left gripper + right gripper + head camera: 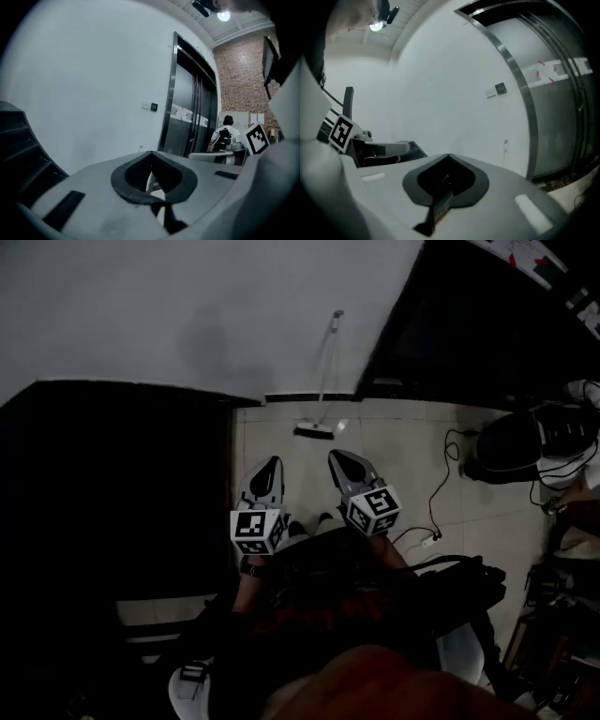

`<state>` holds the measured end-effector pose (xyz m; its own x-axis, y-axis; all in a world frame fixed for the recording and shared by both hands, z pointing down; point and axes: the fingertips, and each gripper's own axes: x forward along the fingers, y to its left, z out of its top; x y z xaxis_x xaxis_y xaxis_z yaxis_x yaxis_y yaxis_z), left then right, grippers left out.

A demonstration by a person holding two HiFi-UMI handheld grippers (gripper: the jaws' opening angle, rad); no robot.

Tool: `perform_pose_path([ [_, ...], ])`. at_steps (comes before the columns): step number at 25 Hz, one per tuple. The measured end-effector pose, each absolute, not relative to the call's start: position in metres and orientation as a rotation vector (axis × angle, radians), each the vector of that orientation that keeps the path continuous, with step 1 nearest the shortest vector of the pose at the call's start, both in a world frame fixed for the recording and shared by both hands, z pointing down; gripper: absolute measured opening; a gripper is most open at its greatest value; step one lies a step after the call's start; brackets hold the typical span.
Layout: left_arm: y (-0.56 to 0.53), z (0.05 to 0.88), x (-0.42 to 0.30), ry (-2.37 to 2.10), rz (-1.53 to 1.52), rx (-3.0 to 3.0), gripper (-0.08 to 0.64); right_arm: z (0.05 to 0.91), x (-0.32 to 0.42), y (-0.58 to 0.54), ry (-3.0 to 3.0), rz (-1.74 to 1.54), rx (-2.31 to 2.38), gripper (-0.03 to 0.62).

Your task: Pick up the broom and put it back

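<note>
The broom [323, 381] leans upright against the white wall, its dark brush head [314, 431] on the tiled floor ahead of me. My left gripper [269, 465] and right gripper [342, 458] are held side by side in front of my body, a short way before the brush head and touching nothing. Both are shut and empty, with their tips meeting. In the right gripper view the right gripper [449, 155] points at the wall, and the top of the broom handle [506, 144] shows right of it. The left gripper [151, 153] also faces the wall.
A dark metal lift door [469, 324] stands right of the broom. Black stairs [112, 484] fill the left side. A cable with a power strip [431, 538] and a black bag [525, 446] lie on the floor at right. A person [225, 133] stands far off.
</note>
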<state>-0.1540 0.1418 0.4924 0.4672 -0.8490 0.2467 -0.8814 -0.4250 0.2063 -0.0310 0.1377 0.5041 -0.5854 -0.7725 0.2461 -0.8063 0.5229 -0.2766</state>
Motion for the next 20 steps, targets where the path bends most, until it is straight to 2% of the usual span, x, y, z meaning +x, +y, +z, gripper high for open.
perform_pose_path([
  [11,0.115,0.499,-0.159,-1.506,0.156,2.399,0.006,0.525,-0.025,0.107,-2.647,0.589,1.396,0.0],
  [15,0.042,0.521,-0.138,-1.517,0.16,2.368,0.006,0.554,-0.007,0.033,-2.629,0.643,1.385,0.0],
  [20,-0.046,0.497,-0.091,-1.49,0.169,2.463,0.006,0.55,0.032,-0.058,-2.639,0.63,1.409,0.0],
])
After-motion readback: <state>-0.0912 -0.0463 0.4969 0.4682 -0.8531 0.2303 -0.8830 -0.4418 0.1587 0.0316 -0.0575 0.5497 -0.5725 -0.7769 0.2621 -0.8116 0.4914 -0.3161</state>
